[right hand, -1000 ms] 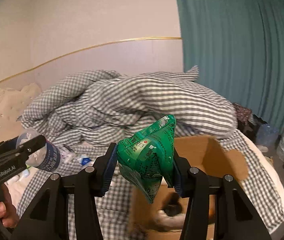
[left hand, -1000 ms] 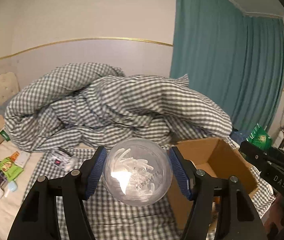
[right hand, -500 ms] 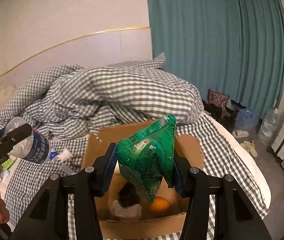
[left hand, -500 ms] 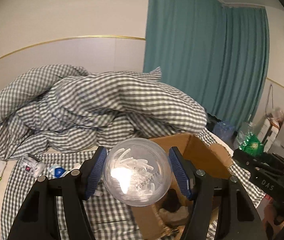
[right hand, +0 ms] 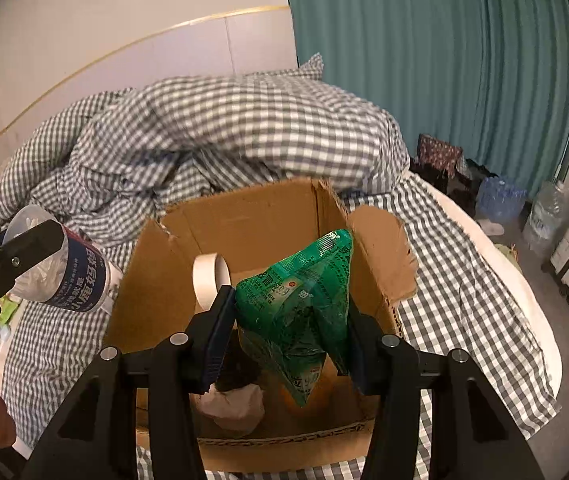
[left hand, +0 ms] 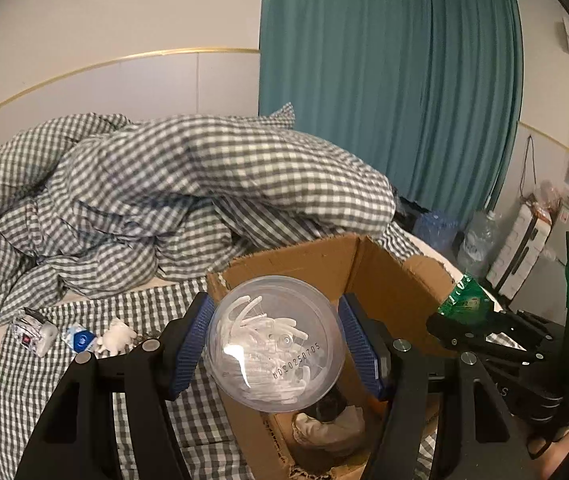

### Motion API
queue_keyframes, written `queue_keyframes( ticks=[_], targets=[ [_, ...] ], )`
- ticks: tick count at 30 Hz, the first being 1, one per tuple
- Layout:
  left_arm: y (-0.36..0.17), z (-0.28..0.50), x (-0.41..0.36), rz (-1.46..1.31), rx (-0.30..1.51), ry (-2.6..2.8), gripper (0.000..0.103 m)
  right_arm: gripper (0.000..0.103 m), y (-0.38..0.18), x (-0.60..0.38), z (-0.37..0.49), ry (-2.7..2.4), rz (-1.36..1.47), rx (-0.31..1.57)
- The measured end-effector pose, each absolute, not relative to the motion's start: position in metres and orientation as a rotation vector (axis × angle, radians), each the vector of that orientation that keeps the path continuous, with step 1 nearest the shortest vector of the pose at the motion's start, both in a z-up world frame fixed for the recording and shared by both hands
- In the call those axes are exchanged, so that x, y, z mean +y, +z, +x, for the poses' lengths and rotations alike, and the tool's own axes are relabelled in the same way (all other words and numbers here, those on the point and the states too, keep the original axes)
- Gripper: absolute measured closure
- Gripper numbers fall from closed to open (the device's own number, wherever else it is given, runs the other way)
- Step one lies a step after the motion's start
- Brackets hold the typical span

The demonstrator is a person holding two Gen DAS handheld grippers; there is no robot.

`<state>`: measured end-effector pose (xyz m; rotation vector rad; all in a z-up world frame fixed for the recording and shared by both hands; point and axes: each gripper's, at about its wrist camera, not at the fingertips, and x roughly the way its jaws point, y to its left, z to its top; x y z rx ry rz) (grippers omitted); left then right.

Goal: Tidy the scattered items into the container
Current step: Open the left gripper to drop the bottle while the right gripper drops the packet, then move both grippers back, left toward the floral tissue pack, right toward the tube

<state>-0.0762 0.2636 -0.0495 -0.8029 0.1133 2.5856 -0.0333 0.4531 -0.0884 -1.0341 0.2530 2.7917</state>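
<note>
The left tongs (left hand: pixel 276 344) clamp a clear plastic jar (left hand: pixel 274 344) above the cardboard box (right hand: pixel 244 208) on the bed; the right tongs (right hand: pixel 290 332) pinch a green snack bag (right hand: pixel 300 304) over its opening. Only the right view shows a tape roll (right hand: pixel 206 276) inside — both point downward.

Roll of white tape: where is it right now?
In the right wrist view, the roll of white tape stands on edge inside the cardboard box, toward its left wall, just left of the green snack bag in the right tongs.
</note>
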Motion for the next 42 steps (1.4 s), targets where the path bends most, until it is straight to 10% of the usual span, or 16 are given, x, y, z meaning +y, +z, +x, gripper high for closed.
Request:
queue_keyframes(
  ticks=[8, 23, 26, 42],
  targets=[
    [-0.068, -0.09, 0.281, -0.851, 0.138, 2.547, 0.037, 0.017, -0.095, 0.47, -0.036, 2.757, -1.004, 0.285],
    [-0.097, -0.1, 0.326, -0.909, 0.18, 2.447, 0.035, 0.012, -0.082, 0.503, -0.025, 2.714, -0.889, 0.349],
    [-0.092, -0.098, 0.324, -0.885, 0.15, 2.437, 0.012, 0.012, -0.081, 0.503, -0.023, 2.71, -0.886, 0.355],
    [-0.053, -0.088, 0.26, -0.824, 0.052, 2.557, 0.002, 0.004, -0.043, 0.453, -0.016, 2.777, -0.811, 0.276]
  ],
)
